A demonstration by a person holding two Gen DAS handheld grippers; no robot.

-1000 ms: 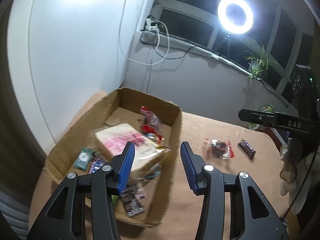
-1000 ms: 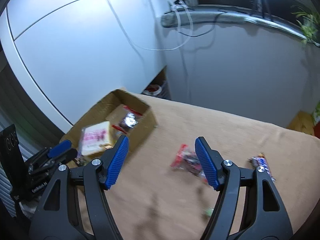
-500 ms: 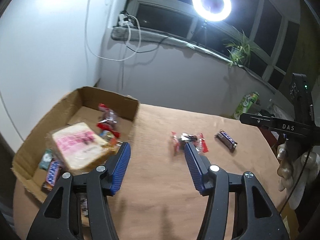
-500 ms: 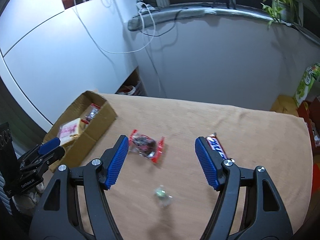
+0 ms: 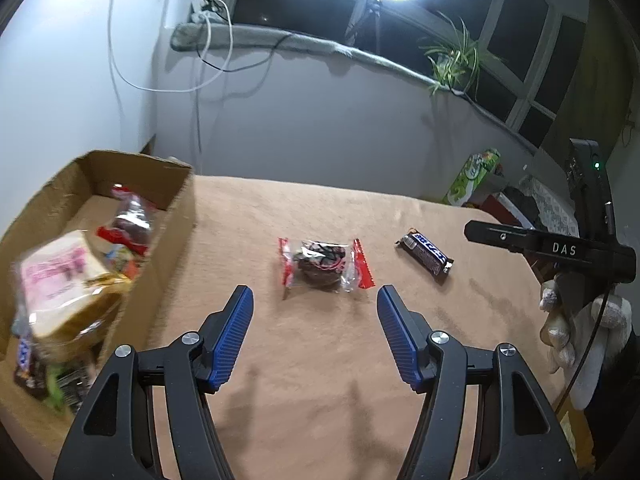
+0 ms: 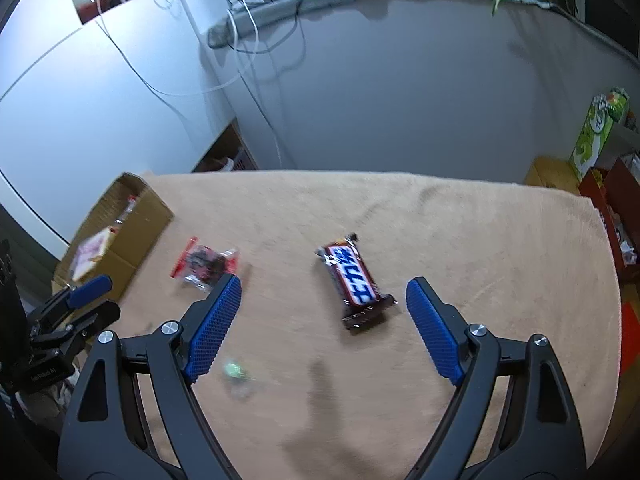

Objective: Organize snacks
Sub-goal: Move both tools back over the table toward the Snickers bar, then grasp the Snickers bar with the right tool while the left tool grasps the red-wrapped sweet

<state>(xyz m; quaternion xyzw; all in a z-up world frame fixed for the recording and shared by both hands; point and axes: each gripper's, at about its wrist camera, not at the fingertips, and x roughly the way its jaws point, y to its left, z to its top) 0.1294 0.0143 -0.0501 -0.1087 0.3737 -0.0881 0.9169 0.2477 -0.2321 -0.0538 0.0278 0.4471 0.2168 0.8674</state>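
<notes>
Two snacks lined up, cardboard box [image 5: 176,216] waiting.
Left gripper [image 5: 312,312], jaws opening and empty, is aimed at the red-ended cake packet [image 5: 324,266]; right gripper [image 6: 320,316], likewise opening, at the Snickers bar [image 6: 354,276] — each should be straddled squarely before closing.

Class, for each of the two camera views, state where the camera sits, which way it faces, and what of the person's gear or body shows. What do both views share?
Left wrist: on the left gripper, jaws opening, aimed down at the clear red-ended snack packet; gloved right hand at right.
Right wrist: on the right gripper, jaws opening, aimed down at the Snickers bar.
Shared: packet, bar, cardboard box.
</notes>
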